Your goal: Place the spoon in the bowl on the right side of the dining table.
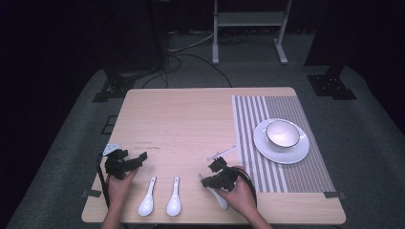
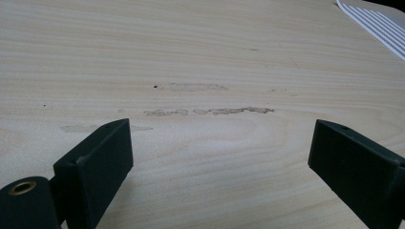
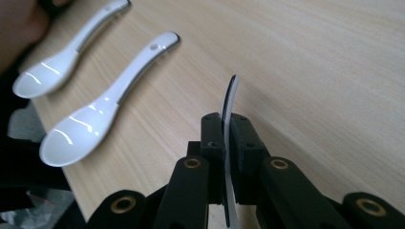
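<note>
A pale wooden table (image 1: 191, 119) carries three white ceramic soup spoons. Two lie free side by side near the near edge, handles pointing away: the left spoon (image 1: 146, 198) and the middle spoon (image 1: 174, 196). The third spoon (image 3: 228, 143) is clamped by its thin handle, edge-on, between the jaws of the right gripper (image 3: 225, 129); in the high view its white bowl pokes out beneath the right hand (image 1: 239, 193) at the near right, mostly covered. The left gripper (image 1: 125, 160) sits at the near left with its jaws spread wide over bare wood and nothing between them, held by the left hand (image 1: 119, 183).

To the far right lies one grey striped placemat (image 1: 282, 143) bearing one round white saucer (image 1: 282, 148), with one white bowl with a dark rim (image 1: 282, 133) standing on it. A small pale object beside the mat is too faint to identify.
</note>
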The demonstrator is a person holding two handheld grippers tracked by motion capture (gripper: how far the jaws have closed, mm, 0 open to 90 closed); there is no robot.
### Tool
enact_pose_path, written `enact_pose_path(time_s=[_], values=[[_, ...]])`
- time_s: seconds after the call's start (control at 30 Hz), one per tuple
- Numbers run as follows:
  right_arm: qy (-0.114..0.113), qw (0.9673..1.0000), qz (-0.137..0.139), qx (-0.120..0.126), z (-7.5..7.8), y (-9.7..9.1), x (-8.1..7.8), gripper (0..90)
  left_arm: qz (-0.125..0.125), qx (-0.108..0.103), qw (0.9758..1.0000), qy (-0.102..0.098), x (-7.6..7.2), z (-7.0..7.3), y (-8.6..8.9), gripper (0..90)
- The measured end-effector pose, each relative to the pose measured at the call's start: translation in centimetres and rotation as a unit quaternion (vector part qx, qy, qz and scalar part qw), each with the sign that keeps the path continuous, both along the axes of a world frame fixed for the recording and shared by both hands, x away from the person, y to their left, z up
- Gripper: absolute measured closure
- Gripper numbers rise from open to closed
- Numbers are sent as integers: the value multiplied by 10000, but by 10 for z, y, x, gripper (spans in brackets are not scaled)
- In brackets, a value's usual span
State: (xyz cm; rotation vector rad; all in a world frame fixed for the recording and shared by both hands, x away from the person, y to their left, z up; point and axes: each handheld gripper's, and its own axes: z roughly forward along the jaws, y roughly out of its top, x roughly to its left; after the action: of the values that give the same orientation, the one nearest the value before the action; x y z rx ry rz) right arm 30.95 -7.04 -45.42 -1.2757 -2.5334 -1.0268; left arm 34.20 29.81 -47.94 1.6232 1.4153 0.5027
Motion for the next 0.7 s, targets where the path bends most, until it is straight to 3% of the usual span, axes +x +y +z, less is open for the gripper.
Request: enact_pose_path(time_s=[0.17, 0.2, 0.23, 0.27, 0.37, 0.47, 0.63, 0.7], values=[[-37, 9992, -157, 364, 10, -12, 0, 852, -2, 9, 10000, -3, 0, 0, 0, 67], [-44, 9982, -217, 566, 14, -18, -1, 853, -3, 13, 10000, -10, 0, 0, 0, 67], [-44, 9982, -217, 566, 14, -18, -1, 853, -3, 13, 10000, -10, 0, 0, 0, 67], [-27, 9967, -261, 772, 18, -24, -1, 852, -4, 19, 10000, -14, 0, 0, 0, 67], [-76, 9951, -332, 923, 21, -30, -2, 853, -5, 24, 10000, -11, 0, 0, 0, 66], [-105, 9912, -472, 1235, 27, -42, -3, 852, -4, 21, 10000, -9, 0, 0, 0, 67], [-188, 9878, -610, 1423, 34, -52, -4, 852, -9, 31, 10000, -8, 0, 0, 0, 67], [-268, 9848, -708, 1565, 40, -61, -5, 851, -9, 29, 10000, -9, 0, 0, 0, 67]])
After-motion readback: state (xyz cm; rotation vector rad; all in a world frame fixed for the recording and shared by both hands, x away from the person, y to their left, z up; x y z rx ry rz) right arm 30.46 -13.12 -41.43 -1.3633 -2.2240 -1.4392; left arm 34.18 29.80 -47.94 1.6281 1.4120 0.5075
